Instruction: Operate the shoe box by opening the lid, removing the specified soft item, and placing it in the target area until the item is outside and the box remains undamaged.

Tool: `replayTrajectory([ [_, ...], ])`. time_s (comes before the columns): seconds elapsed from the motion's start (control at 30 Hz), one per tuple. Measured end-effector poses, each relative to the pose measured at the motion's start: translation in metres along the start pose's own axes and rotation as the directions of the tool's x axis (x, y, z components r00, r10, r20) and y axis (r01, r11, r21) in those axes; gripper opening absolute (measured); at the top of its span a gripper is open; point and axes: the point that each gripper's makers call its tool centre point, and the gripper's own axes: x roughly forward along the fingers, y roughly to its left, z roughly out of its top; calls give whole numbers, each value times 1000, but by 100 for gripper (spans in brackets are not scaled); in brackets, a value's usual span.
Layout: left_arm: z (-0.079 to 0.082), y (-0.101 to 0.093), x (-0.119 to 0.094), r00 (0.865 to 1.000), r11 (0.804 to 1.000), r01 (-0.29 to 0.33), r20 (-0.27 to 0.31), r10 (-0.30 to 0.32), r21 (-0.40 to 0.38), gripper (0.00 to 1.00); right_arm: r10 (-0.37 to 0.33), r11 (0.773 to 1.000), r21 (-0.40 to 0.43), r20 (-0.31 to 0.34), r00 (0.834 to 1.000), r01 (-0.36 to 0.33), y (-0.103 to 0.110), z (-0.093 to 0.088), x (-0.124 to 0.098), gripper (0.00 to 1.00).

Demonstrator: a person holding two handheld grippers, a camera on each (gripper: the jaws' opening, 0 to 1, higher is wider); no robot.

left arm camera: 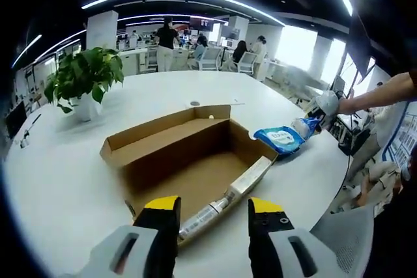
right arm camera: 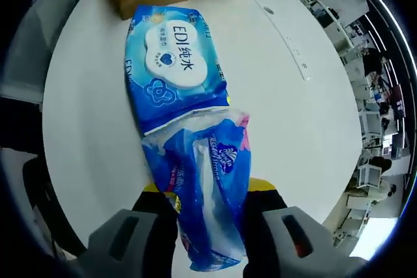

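Right gripper [right arm camera: 207, 208] grips tissue pack [right arm camera: 208, 187] — wipes pack [right arm camera: 171, 63] beside open box [left arm camera: 189, 161]

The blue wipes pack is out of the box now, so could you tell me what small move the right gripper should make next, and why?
Probably open the right gripper and let go. Its jaws are shut on the wipes pack, which already lies on the white table beside the open, empty box, so the item appears to be outside.

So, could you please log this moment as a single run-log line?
shoe box: open on table | wipes pack: outside box | tissue pack: in right gripper | left gripper: open
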Motion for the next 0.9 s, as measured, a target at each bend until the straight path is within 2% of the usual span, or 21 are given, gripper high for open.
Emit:
replayTrajectory([
  [0.37, -3, -6, 4, 1000, 1000, 11, -15, -11, 1, 42, 17, 998, -57, -9, 1000, -17, 9, 1, 14, 37],
  [0.63, -5, -8, 4, 1000, 1000, 19, -9, -19, -19, 42, 12, 997, -73, -23, 1000, -13, 10, 1, 9, 38],
  [0.9, -6, -5, 1, 1000, 999, 22, 8, -21, -36, 41, 3, 998, -66, -45, 999, -6, 15, 0, -7, 42],
])
